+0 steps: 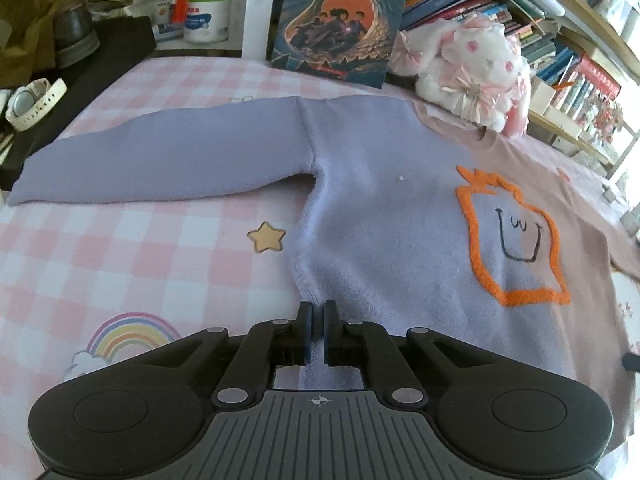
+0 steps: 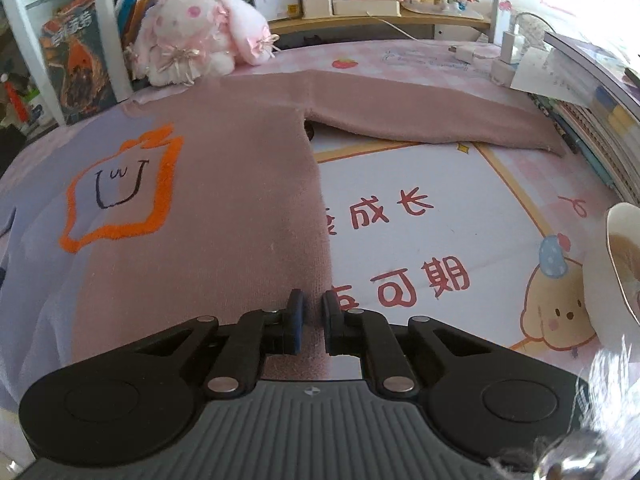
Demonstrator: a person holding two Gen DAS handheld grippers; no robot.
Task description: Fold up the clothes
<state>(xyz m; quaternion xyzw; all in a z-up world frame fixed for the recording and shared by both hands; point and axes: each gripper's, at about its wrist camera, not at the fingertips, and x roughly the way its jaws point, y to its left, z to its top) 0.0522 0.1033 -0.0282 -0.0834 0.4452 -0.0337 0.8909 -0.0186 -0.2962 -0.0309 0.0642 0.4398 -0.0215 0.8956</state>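
1. Position of the garment. We see the sweater (image 1: 380, 208) lying flat and face up on the printed mat (image 1: 140, 248), both sleeves spread out sideways: the lilac sleeve (image 1: 160, 160) to the left, the pink sleeve (image 2: 432, 116) to the right. The orange motif (image 2: 120, 188) sits mid-chest. This layout fits either a spread garment awaiting its folds or one laid out again, so we judge no stage.

2. State of the tools. The left gripper (image 1: 318, 328) stands at the near left hem corner, jaws almost closed with a thin slit between them. The right gripper (image 2: 312, 320) stands at the near right hem edge, jaws narrowly apart. We cannot tell whether either has knit pinched between its pads; the hem runs under both.

3. Risk: single-layer grip. If the jaws catch only the top layer, we expect the front panel to lift away from the back and any fold to wrinkle.

4. Risk: uneven lift. If one gripper holds and the other slips, the hem would likely skew and the fold line run crooked.

5. Risk: collisions at the far edge. The plush rabbit (image 2: 192, 40) touches the collar area and the book (image 1: 340, 20) stands just behind; carrying the hem far could topple either.

6. Risk: the bowl (image 2: 624, 260) at the near right could be struck by a sideways sweep.
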